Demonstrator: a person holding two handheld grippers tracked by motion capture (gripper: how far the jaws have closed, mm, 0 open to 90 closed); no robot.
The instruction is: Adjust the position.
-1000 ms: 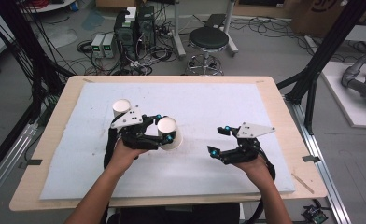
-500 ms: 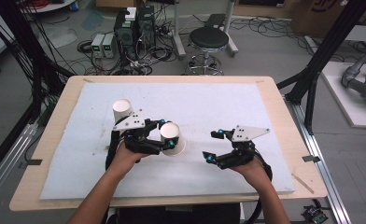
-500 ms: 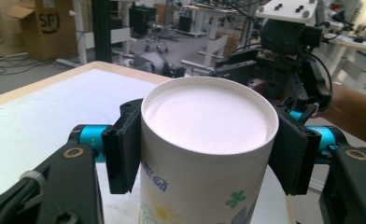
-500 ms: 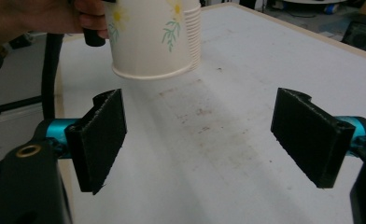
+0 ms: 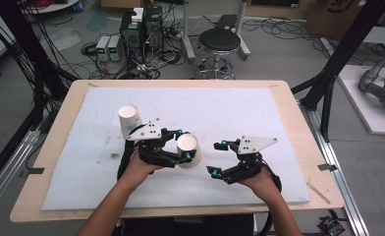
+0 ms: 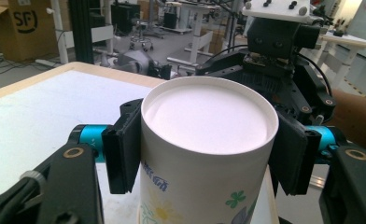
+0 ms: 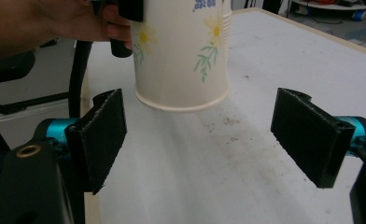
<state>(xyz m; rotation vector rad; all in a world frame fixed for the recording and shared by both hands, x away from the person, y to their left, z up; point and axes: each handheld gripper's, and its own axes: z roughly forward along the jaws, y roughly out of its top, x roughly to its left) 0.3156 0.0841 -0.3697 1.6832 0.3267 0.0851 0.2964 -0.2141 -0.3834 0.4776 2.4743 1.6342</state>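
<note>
My left gripper is shut on a white paper cup printed with flowers, held upside down with its base upward. In the left gripper view the black pads press on both sides of the cup, and the right gripper's body shows just beyond it. The cup hangs rim down a little above the white mat in the right gripper view. My right gripper is open, with its jaws wide apart and nothing between them, just short of the cup. A second paper cup stands on the mat behind my left hand.
The white mat covers most of the wooden table. It carries a few dirt specks under the cup. Past the table's far edge stand a stool, computer boxes and cables on the floor.
The left gripper has carried the cup a little to the right and nearer, toward the right gripper. The right gripper has barely shifted and stays open.
</note>
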